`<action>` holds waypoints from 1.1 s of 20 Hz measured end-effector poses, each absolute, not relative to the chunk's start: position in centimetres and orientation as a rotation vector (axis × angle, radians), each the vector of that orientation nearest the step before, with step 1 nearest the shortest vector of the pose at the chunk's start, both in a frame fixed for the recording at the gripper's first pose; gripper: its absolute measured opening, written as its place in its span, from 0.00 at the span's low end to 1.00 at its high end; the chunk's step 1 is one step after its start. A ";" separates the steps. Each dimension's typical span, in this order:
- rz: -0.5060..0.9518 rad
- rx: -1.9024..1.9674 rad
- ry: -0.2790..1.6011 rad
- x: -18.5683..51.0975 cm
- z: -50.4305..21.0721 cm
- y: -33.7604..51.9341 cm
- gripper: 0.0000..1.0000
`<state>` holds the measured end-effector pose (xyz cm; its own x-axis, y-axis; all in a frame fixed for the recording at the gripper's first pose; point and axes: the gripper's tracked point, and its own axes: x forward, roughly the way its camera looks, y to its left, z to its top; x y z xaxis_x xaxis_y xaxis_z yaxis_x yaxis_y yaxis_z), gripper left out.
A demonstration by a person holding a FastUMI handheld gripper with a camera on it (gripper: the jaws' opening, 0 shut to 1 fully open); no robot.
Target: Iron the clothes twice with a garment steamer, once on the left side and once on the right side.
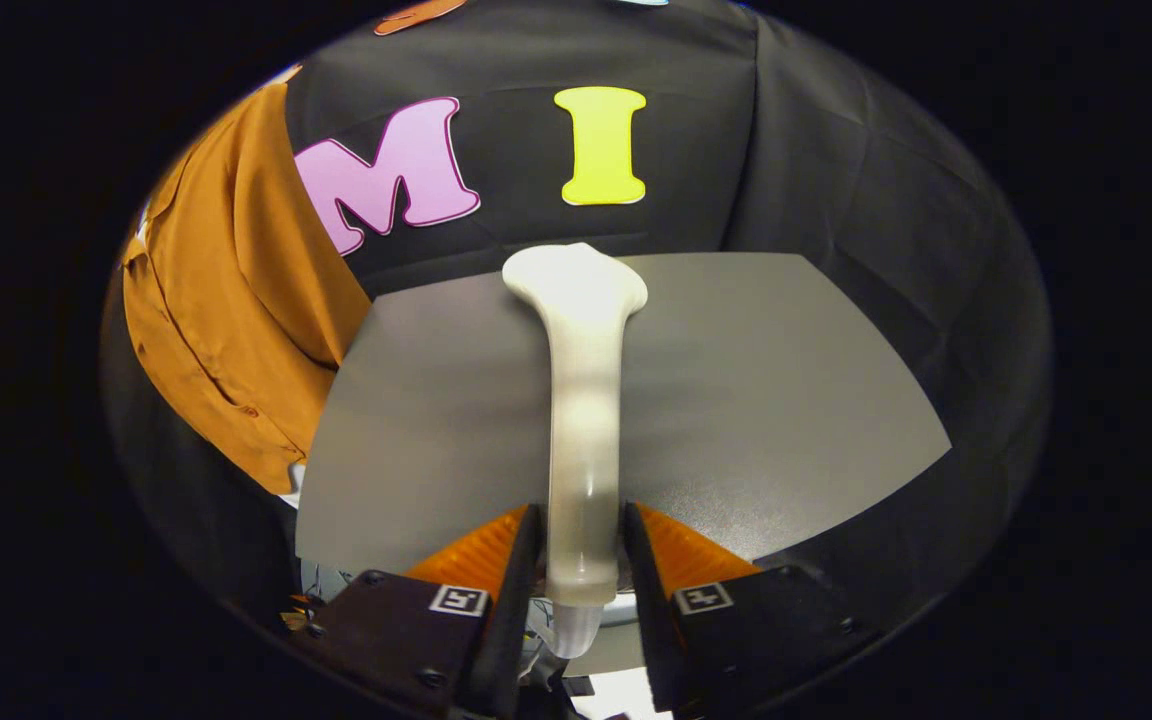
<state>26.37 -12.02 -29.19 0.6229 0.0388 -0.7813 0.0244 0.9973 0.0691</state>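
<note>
gripper (581, 560) clamped on steamer (584, 400) handle | steamer long axis straight ahead, head over grey table (786, 400) | orange shirt (236, 300) hangs left of steamer, apart

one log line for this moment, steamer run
gripper: shut on steamer | steamer: over grey table, head forward | shirt: hangs ahead-left, untouched

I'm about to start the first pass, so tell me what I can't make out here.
- Steamer, clamped in the tongs, gripper view: its steam face points away, hidden by its own body.
- Orange shirt, beyond the tongs to one side: its far part is cut off at the picture's edge.
- Grey table: near edge hidden behind the tongs.
</note>
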 end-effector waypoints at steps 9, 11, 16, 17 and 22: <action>-0.012 0.140 0.723 27.4 -25.7 -12.2 0.25; -0.013 0.138 0.651 26.9 -23.1 -12.6 0.25; -0.033 0.130 0.446 24.4 -16.4 -11.8 0.25; -0.040 0.139 0.411 23.6 -15.5 -11.4 0.25; -0.054 0.111 0.213 19.4 -10.5 -8.4 0.25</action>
<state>19.38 -8.42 -10.54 0.9760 -0.0416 -0.2138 0.0651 0.9924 0.1042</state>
